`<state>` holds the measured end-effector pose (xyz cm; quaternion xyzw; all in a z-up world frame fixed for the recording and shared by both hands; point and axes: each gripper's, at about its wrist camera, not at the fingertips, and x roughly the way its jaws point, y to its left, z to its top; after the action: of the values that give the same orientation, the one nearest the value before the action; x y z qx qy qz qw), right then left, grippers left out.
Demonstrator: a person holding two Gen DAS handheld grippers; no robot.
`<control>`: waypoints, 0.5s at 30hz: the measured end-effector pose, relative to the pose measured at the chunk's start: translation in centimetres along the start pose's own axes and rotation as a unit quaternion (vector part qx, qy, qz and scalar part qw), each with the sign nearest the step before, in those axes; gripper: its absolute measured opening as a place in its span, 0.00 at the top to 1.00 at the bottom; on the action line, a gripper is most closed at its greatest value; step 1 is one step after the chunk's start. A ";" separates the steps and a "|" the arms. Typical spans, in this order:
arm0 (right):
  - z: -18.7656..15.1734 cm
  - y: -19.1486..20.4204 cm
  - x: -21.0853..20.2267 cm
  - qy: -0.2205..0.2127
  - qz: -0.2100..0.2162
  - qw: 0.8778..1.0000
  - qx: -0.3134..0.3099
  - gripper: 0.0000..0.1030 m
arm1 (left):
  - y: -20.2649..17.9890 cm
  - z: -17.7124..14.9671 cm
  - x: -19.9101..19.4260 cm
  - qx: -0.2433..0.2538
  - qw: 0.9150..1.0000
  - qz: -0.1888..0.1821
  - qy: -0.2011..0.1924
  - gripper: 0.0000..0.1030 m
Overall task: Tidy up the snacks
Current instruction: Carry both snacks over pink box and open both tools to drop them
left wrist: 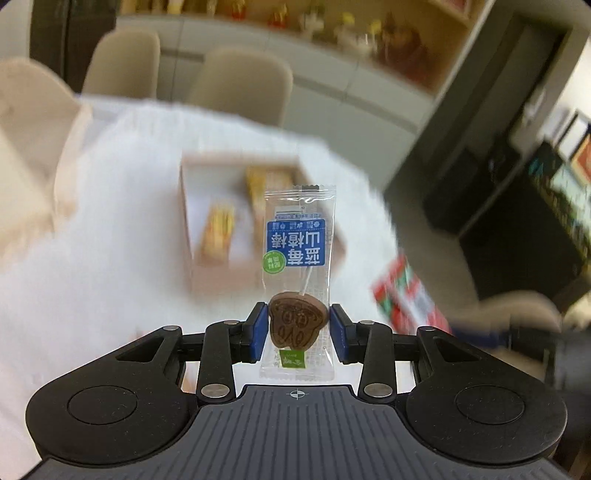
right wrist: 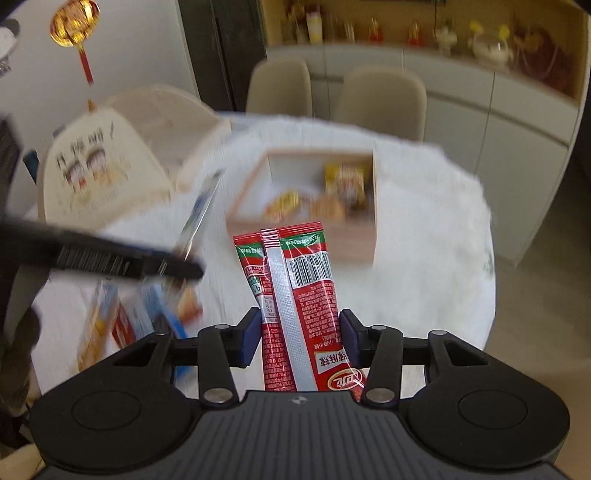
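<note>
Open pale wooden box (right wrist: pixel 306 225) on the white fluffy-covered worktop (right wrist: pixel 424 236) ahead of both grippers, small yellow-wrapped snacks (right wrist: pixel 343 181) inside it, beige chairs (right wrist: pixel 384 99) beyond the worktop.

Setting: home dining room. Round table (right wrist: pixel 424 221) under white fuzzy cover; beige upholstered chairs (right wrist: pixel 384 99) around it; pale cabinet run (right wrist: pixel 461 85) along the wall; open shelf (right wrist: pixel 424 33) above with figurines and bottles; red-and-gold hanging ornament (right wrist: pixel 75 22) on the white wall.
</note>
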<state>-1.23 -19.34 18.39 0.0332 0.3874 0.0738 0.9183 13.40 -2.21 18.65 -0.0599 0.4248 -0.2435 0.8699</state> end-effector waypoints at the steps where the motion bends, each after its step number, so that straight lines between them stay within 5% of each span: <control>1: 0.7 -0.3 0.0 -0.008 0.002 1.000 0.000 0.56 | 0.4 2.0 0.2 -0.010 1.000 -0.005 -0.017 0.60; 3: 2.0 -1.0 0.5 -0.015 0.007 1.000 -0.001 0.56 | 1.8 5.8 1.4 -0.045 0.998 -0.017 -0.041 0.57; 7: 3.7 -2.4 2.2 -0.016 0.011 1.000 0.004 0.56 | 4.3 10.2 5.9 -0.086 0.996 -0.011 -0.011 0.59; 10: 5.5 -4.0 2.9 -0.024 0.022 0.999 0.019 0.56 | 5.7 9.9 5.0 -0.126 0.991 -0.034 -0.038 0.59; 15: 12.3 -5.3 6.0 -0.028 0.033 0.998 0.035 0.55 | 7.4 7.4 2.7 -0.148 0.988 -0.005 -0.050 0.59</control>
<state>12.29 -23.64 22.07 0.0804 0.3628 0.0895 0.9241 23.28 2.21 19.09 -0.2027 0.4115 -0.1788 0.8704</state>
